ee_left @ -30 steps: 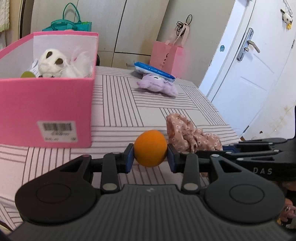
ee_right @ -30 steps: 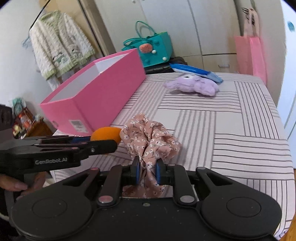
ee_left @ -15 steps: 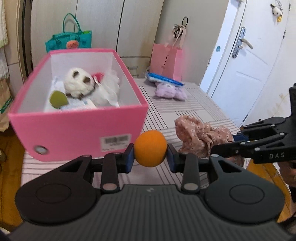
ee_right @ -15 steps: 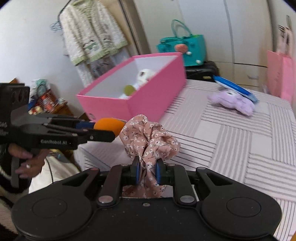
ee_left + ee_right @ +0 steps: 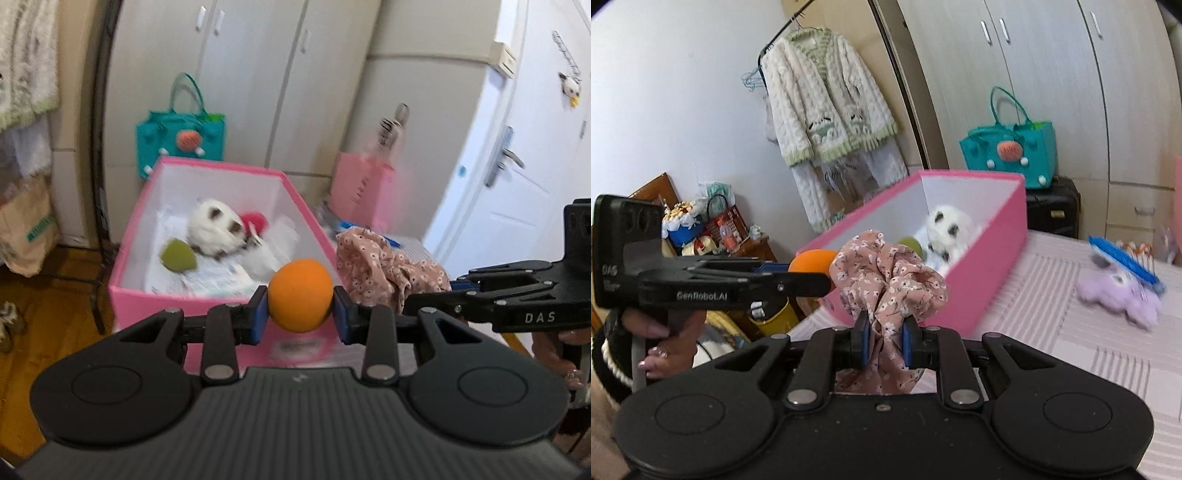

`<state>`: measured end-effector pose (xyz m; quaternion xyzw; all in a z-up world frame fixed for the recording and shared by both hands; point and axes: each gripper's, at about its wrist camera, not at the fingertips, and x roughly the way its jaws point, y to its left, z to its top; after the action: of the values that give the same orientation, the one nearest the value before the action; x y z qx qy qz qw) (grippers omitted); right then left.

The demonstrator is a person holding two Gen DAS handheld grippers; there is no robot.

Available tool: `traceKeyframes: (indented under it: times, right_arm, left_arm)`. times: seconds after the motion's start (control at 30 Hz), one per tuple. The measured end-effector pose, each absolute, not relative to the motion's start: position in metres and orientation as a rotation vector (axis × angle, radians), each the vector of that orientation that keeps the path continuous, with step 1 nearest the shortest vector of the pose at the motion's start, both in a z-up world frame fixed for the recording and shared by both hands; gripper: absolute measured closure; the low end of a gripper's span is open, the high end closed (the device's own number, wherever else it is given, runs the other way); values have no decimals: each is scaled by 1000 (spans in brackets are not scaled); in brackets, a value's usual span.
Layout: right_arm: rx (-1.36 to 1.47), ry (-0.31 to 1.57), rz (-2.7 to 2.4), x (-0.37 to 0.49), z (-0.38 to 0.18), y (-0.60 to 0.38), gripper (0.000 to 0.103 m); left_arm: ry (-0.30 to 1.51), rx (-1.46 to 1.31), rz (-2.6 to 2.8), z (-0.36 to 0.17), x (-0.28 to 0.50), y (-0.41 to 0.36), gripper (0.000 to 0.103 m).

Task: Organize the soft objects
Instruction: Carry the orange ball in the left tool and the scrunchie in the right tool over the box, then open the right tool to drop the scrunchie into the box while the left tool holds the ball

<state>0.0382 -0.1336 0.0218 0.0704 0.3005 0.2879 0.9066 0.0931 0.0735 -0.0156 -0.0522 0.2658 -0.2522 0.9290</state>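
Above the pink box [image 5: 207,295], the left gripper [image 5: 300,319] clamps an orange foam ball [image 5: 300,295] while the right gripper [image 5: 883,341] pinches a floral fabric scrunchie [image 5: 886,284]. Carry step; next, lower both inside, then release.

Your left gripper [image 5: 300,312] is pressing its blue pads on the orange ball [image 5: 300,295], low in the frame's centre. Your right gripper [image 5: 885,341] is pinching the floral cloth [image 5: 886,280]. Your left hand [image 5: 665,343] is gripping its handle at lower left.
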Motion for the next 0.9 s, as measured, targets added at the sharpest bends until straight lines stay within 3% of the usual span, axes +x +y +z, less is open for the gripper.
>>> traceKeyframes:
  times: [0.37,0.67,0.9]
  right_arm:
    - [23,564,506,115,29,-91,81]
    - [-120,674,471,174,14,-57,81]
    - [-260,739,478,196,6,-37,80]
  left_arm:
    - [514,61,-414,-1,154,67,68]
    - [529,281,-291,-22,186,44,67]
    - [602,273,-254,-32,208,44,65]
